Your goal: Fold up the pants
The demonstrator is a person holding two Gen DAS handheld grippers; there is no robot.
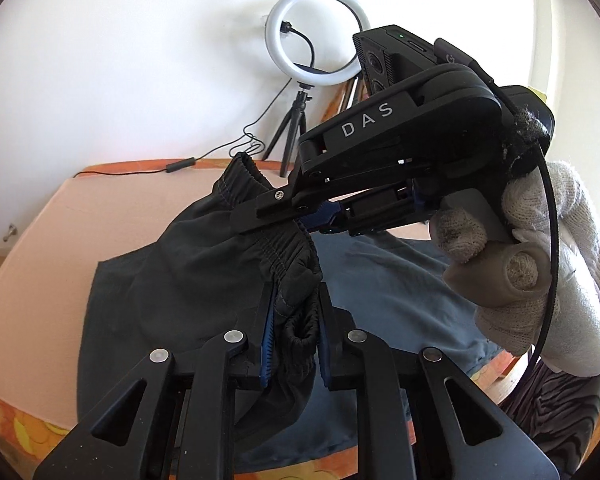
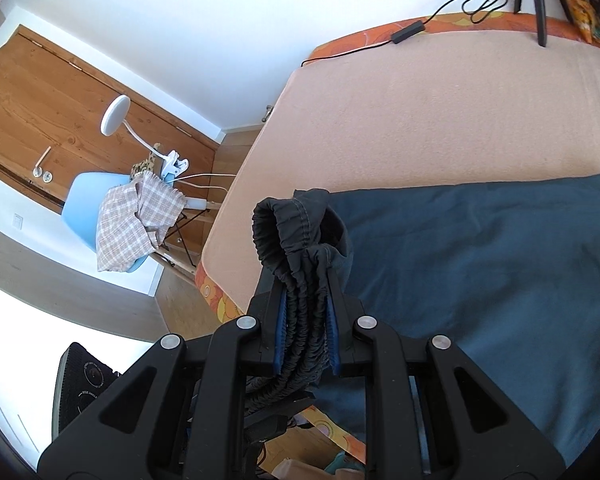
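Dark grey pants (image 1: 168,280) with an elastic waistband are lifted off a peach-covered bed (image 1: 60,240). My left gripper (image 1: 294,304) is shut on a bunched end of the waistband (image 1: 296,332). My right gripper (image 1: 276,224), held by a gloved hand (image 1: 540,272), reaches in from the right and is shut on the waistband farther along. In the right wrist view the right gripper (image 2: 306,280) pinches the gathered waistband (image 2: 300,320), and the pants (image 2: 480,280) spread over the bed (image 2: 420,120) to the right.
A ring light on a tripod (image 1: 318,52) stands at the bed's far edge with a cable and inline switch (image 2: 408,32). Beyond the bed's left edge are a blue chair with a checked cloth (image 2: 132,216), a white clamp lamp (image 2: 116,114) and a wooden door (image 2: 40,92).
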